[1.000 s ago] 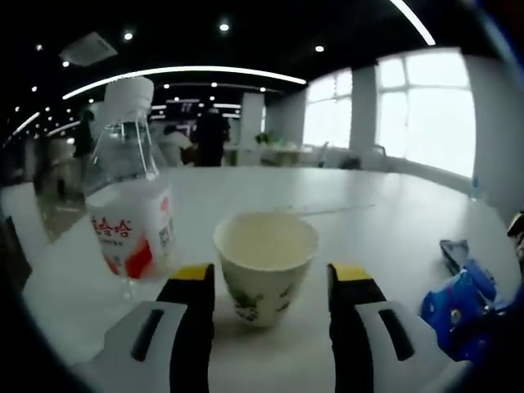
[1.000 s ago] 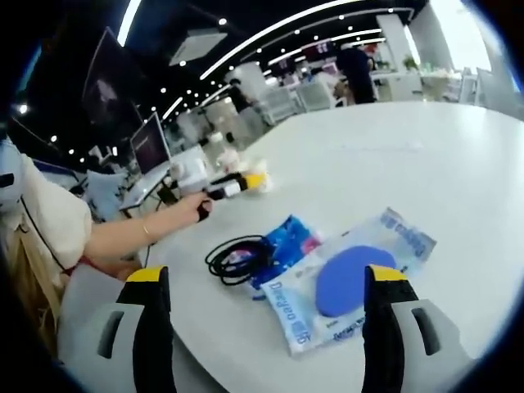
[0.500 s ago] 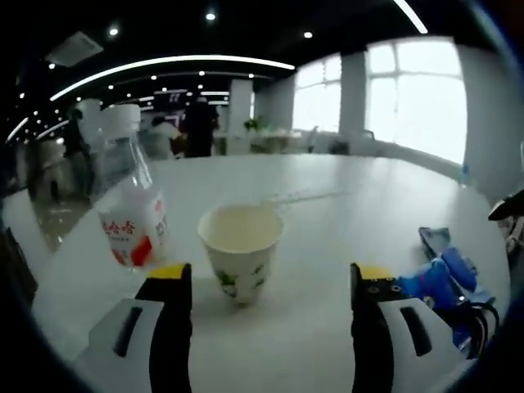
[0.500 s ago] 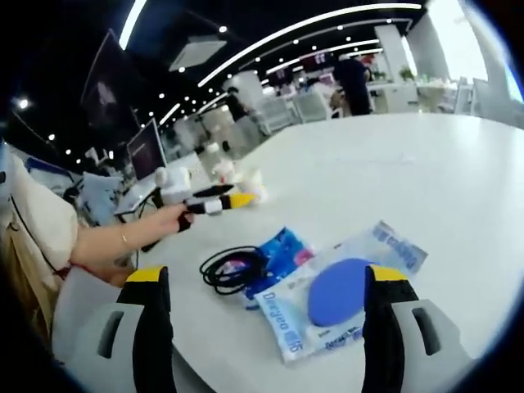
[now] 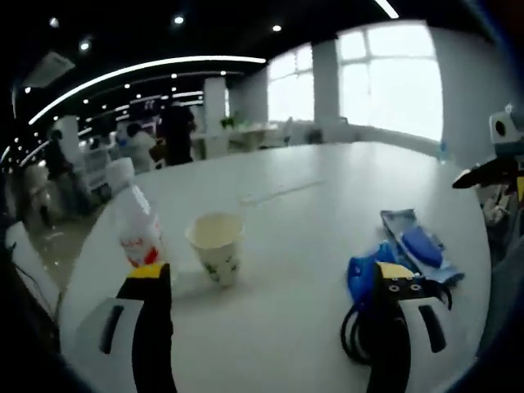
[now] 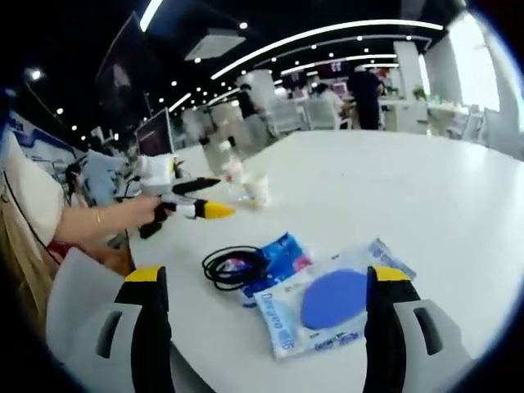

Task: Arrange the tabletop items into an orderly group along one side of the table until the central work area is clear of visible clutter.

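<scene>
In the right gripper view, the clear packet with a blue oval pad [image 6: 334,307] lies mid-frame on the white bench [image 6: 426,196], directly ahead between the released right gripper [image 6: 266,282] jaws, the left gripper [image 6: 184,201] sitting upper left, likewise released.

Open office, bright windows [image 5: 385,78].

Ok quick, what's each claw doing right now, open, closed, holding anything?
Left claw: open, holding nothing; paper cup sits ahead between its jaws.
Right claw: open, holding nothing, above the black cable and blue packets.

Upright cup [image 5: 216,246] beside bottle [image 5: 136,227]
</scene>
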`<move>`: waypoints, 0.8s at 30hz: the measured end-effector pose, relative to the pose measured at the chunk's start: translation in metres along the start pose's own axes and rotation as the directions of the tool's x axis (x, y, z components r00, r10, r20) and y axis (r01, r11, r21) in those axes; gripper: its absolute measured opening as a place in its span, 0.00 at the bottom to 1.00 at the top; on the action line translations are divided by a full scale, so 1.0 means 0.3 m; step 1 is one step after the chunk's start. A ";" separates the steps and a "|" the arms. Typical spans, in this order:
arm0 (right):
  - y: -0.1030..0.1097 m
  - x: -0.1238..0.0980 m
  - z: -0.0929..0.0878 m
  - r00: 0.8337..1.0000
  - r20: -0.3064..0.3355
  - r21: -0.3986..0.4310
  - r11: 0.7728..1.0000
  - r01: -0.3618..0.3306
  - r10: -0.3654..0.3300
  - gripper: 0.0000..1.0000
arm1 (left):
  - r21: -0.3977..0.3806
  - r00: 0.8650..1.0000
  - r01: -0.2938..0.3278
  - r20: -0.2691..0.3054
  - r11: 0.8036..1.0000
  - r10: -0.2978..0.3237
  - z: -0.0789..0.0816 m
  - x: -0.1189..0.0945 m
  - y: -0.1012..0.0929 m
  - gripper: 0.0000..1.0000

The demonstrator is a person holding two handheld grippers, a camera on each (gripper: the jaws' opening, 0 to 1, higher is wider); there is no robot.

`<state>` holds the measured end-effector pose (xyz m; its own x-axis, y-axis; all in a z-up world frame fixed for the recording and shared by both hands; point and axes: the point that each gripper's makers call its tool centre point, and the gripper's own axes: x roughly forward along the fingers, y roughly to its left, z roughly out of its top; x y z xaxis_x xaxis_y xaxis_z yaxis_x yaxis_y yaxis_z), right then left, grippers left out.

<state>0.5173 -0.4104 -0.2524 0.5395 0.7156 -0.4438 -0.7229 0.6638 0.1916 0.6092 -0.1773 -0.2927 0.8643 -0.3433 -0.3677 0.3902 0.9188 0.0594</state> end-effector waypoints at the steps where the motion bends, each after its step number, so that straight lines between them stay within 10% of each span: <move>1: -0.004 -0.006 0.004 1.000 0.002 -0.003 1.000 0.000 0.000 0.99 | -0.005 1.000 0.005 0.000 1.000 -0.005 0.004 -0.010 -0.010 0.99; 24: -0.160 -0.040 -0.012 0.999 -0.035 -0.052 0.999 -0.006 0.004 0.97 | 0.019 0.990 0.142 -0.013 0.990 -0.141 0.064 -0.145 -0.361 0.99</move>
<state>0.5440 -0.4517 -0.2596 0.5211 0.7104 -0.4730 -0.7477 0.6472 0.1484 0.5354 -0.2657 -0.2652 0.7963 -0.4671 -0.3842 0.5146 0.8571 0.0246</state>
